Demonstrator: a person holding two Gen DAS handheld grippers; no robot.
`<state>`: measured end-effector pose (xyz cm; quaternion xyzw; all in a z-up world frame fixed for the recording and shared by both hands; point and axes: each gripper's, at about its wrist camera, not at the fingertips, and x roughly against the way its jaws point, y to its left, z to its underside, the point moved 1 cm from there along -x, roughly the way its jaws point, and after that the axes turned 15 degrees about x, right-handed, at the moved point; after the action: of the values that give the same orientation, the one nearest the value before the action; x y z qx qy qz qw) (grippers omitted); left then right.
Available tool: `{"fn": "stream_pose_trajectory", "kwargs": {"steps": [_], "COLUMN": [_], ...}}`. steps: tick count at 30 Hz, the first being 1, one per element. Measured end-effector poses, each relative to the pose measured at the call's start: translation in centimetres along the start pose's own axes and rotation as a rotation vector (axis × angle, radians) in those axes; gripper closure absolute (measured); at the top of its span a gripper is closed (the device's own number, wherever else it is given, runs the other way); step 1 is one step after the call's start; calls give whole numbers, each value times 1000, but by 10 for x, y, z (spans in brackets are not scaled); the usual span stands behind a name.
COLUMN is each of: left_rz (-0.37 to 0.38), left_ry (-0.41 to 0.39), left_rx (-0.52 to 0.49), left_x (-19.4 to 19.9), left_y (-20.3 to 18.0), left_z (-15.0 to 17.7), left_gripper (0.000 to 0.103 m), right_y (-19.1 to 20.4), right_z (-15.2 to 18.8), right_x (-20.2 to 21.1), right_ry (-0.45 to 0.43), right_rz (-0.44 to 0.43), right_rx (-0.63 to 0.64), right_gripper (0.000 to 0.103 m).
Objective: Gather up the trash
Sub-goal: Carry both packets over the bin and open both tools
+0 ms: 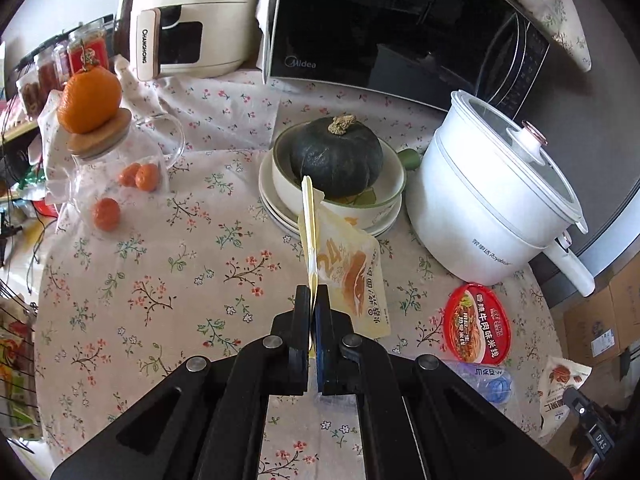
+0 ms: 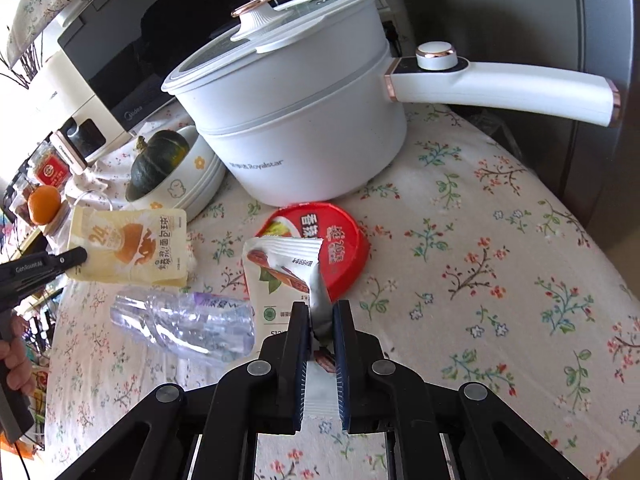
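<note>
My left gripper (image 1: pixel 316 300) is shut on a yellow bread wrapper (image 1: pixel 352 276) and holds it edge-up above the floral tablecloth; the wrapper also shows in the right wrist view (image 2: pixel 128 246), with the left gripper (image 2: pixel 76 258) at its left edge. My right gripper (image 2: pixel 322 312) is shut on a white snack wrapper (image 2: pixel 280 272), which also shows at the lower right of the left wrist view (image 1: pixel 560 384). A red noodle-cup lid (image 2: pixel 340 248) lies behind it, also seen in the left wrist view (image 1: pixel 476 324). A crushed clear plastic bottle (image 2: pixel 184 324) lies to the left.
A white electric pot (image 2: pixel 304 120) with a long handle stands behind the lid. A dark pumpkin (image 1: pixel 336 156) sits in a bowl on plates. A microwave (image 1: pixel 400 28), an air fryer (image 1: pixel 188 20), a glass jar (image 1: pixel 116 176) topped by an orange, and small oranges stand further back.
</note>
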<state>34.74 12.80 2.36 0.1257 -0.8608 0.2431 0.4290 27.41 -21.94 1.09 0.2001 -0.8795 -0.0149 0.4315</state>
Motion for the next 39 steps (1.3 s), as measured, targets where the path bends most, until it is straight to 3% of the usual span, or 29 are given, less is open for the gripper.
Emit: {"fn": "stream_pose_trajectory", "kwargs": {"steps": [13, 16, 22, 29, 33, 37, 39], "left_rz": [96, 130, 306, 513, 571, 600, 603], "left_ry": [-181, -183, -88, 44, 108, 190, 224], "left_rx": [-29, -40, -87, -240, -333, -410, -448], "left_x": [89, 106, 135, 168, 175, 171, 168], "left_y": [-28, -34, -59, -110, -139, -161, -169], "left_z": [9, 17, 53, 122, 162, 200, 218], "left_gripper": [102, 102, 102, 102, 102, 102, 102], "right_y": [-24, -31, -47, -80, -90, -91, -87], "right_z": [83, 97, 132, 200, 234, 245, 249], "right_x": [49, 59, 91, 127, 122, 110, 103], "right_ry": [6, 2, -19, 14, 111, 200, 248], "right_rz": [-34, -44, -71, 30, 82, 146, 138], "right_rx": [-68, -99, -190, -318, -355, -306, -274], "right_gripper": [93, 93, 93, 93, 93, 93, 92]}}
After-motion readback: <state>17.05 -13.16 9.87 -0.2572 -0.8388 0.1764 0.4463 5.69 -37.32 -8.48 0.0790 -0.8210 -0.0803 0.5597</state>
